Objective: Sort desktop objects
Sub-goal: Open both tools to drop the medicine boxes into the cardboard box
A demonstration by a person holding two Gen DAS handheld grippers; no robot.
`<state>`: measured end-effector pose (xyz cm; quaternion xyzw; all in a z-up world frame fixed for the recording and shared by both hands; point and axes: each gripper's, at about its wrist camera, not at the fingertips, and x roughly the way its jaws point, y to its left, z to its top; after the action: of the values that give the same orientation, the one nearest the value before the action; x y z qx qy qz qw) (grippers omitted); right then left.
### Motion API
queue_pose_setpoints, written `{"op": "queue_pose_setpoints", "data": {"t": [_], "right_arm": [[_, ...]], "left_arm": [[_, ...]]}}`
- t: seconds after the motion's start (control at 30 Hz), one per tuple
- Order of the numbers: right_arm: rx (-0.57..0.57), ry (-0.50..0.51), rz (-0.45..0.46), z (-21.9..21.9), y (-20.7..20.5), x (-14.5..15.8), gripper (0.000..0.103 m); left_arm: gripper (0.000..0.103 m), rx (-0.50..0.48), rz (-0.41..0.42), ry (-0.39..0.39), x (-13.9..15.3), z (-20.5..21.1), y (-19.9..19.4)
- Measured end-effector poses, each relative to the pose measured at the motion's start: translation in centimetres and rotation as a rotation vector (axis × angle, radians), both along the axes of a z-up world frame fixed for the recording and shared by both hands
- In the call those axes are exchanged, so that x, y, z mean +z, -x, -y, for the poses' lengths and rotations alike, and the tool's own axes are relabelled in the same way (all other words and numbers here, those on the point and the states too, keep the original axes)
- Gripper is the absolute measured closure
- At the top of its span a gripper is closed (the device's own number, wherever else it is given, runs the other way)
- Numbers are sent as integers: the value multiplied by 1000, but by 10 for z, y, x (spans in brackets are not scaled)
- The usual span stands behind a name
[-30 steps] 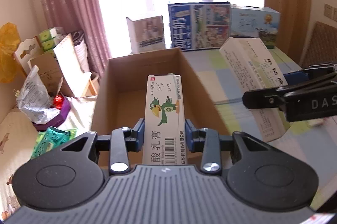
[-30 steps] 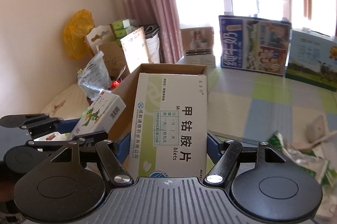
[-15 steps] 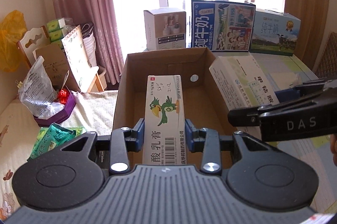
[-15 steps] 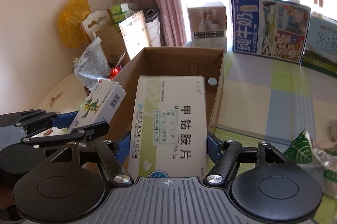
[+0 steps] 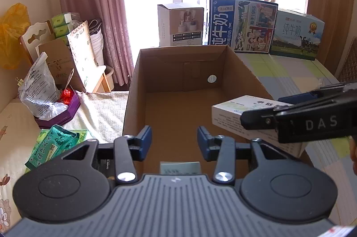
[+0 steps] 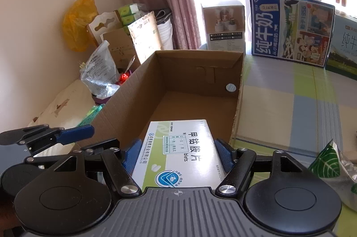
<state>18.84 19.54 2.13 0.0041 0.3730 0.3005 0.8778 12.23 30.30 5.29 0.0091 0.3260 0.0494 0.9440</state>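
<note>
Gripping a tablet box (image 6: 178, 152) printed "blets", right tongs (image 6: 178, 153) overhang carton (image 6: 138, 92).

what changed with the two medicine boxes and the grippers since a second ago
The left gripper has just opened and let go of the bird-print box, which dropped into the cardboard box; only its end shows below the fingers. Both grippers came in over the cardboard box. The right gripper stays clamped on the white and green tablet box.
</note>
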Motion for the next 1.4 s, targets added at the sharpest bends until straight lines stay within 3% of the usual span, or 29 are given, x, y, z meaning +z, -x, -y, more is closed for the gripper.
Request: {"op": "queue_pose_setpoints", "data": {"t": [0.1, 0.17, 0.2, 0.9, 1.4], "right_arm": [[-4, -31, -6, 1, -1, 0, 34], [-13, -52, -1, 4, -2, 2, 22], [-18, -59, 4, 6, -2, 3, 21], [-115, -77, 49, 94, 47, 24, 20], [-268, -50, 20, 199, 88, 18, 16]], "left_arm": [[64, 2, 4, -8, 1, 0, 4], [64, 5, 9, -6, 2, 0, 7], [63, 7, 11, -8, 2, 0, 9], [63, 31, 14, 1, 10, 19, 53], [60, -50, 25, 12, 29, 79, 84]]}}
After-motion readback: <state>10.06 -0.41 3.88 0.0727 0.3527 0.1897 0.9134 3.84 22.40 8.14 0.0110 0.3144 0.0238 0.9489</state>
